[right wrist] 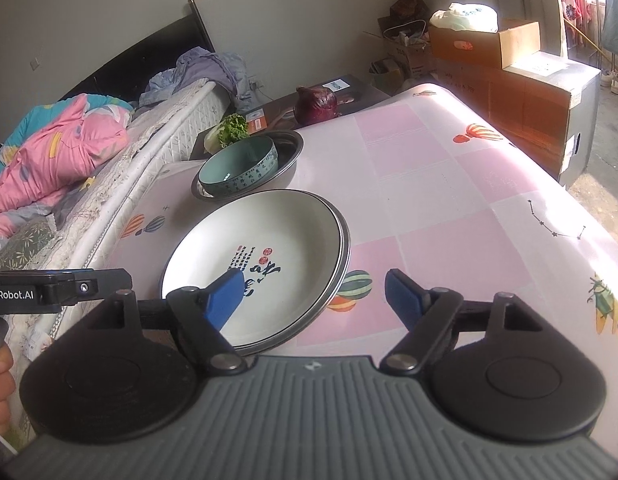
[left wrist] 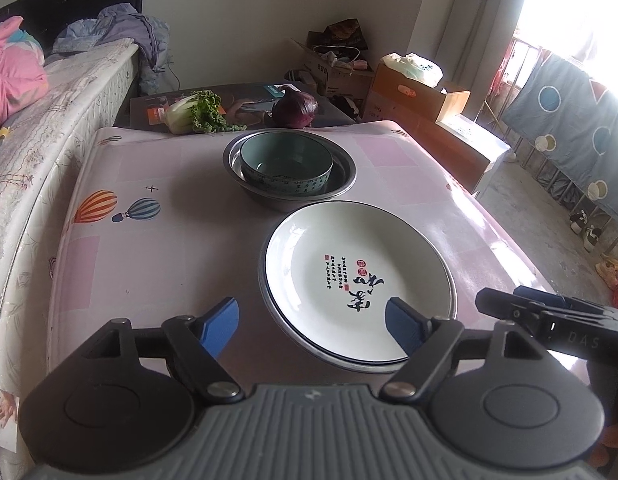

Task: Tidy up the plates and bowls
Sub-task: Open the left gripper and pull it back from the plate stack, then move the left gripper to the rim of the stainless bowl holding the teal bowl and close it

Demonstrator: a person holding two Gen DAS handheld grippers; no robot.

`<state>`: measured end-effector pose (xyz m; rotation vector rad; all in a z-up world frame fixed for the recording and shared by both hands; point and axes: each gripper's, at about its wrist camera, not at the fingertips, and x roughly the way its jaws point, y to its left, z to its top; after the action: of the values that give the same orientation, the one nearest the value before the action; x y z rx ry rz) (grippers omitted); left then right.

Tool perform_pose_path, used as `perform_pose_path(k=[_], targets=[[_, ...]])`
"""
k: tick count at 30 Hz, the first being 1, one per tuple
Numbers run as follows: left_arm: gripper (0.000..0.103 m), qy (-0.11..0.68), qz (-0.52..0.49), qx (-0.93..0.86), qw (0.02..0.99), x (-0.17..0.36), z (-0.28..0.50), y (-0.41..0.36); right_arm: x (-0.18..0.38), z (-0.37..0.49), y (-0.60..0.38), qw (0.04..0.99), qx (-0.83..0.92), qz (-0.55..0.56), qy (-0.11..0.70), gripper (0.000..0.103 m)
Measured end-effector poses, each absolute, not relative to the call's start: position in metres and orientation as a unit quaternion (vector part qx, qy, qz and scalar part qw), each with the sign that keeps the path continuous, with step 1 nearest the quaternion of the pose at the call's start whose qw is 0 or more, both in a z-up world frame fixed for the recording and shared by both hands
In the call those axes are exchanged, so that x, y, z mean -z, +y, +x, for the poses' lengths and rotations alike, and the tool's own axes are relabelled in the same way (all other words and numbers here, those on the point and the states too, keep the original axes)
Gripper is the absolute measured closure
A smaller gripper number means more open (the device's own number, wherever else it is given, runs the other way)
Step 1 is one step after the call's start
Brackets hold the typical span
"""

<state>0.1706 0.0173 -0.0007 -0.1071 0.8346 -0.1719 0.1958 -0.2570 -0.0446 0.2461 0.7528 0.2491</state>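
A white plate [left wrist: 361, 264] with black and red writing lies on a metal plate [left wrist: 309, 344] near the table's front. It also shows in the right wrist view [right wrist: 265, 240]. Behind it a teal bowl [left wrist: 287, 164] sits inside a metal basin [left wrist: 345, 178]; the bowl [right wrist: 241, 168] and basin [right wrist: 289, 152] show in the right wrist view too. My left gripper [left wrist: 313, 326] is open and empty, above the near left rim of the plates. My right gripper [right wrist: 315, 298] is open and empty, above their near right rim.
The table [left wrist: 149, 264] has a pink patterned cloth. A red onion [left wrist: 295, 108] and leafy greens [left wrist: 197, 114] lie on a dark box behind it. A bed [left wrist: 37, 128] runs along the left. Cardboard boxes [left wrist: 425, 96] stand at the back right.
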Motion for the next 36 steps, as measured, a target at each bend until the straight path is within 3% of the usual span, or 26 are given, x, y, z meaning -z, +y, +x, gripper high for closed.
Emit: perform_pose_path(k=[12, 26, 31, 36], targets=[[0.016, 0.399, -0.058, 0.061, 0.913, -0.006, 0.162, 0.039, 0.028, 0.183, -0.246, 0.918, -0.136, 0.096, 0.36, 0.022], [0.016, 0.366, -0.068, -0.001, 0.928, -0.019, 0.208, 0.077, -0.013, 0.24, -0.237, 0.923, -0.166, 0.083, 0.336, 0.022], [0.02, 0.365, -0.07, -0.014, 0.928, -0.011, 0.244, 0.077, -0.012, 0.285, -0.241, 0.921, -0.169, 0.091, 0.338, 0.022], [0.035, 0.377, -0.069, -0.009, 0.924, 0.004, 0.286, 0.073, -0.003, 0.338, -0.24, 0.915, -0.173, 0.102, 0.349, 0.022]])
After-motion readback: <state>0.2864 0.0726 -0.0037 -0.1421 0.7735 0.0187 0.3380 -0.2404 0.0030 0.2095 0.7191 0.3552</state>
